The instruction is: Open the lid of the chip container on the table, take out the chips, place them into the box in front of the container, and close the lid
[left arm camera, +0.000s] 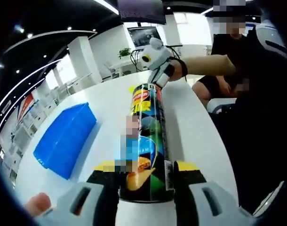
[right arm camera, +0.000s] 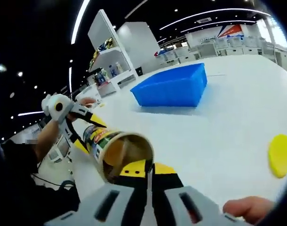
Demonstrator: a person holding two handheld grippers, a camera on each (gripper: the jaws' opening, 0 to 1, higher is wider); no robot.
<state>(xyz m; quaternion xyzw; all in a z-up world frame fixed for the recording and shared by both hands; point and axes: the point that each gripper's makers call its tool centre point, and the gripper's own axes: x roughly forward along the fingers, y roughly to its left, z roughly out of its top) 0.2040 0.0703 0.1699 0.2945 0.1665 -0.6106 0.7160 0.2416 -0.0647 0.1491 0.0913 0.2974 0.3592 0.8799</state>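
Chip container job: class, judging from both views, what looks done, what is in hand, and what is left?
Done: the yellow lid lies on the table, leaving the chip container open. In hand: the left gripper clamps it; the right gripper, jaws together, sits at its mouth. Left: chips into the blue box, then relidding.

The left gripper [left arm camera: 147, 181] has its 2 jaws closed on the lower body of the chip container [left arm camera: 147, 141], gripping it from both sides. The right gripper [right arm camera: 149, 181] holds its jaws pressed together at the container's open mouth — a fingertip [right arm camera: 247, 208] shows at that view's lower edge.
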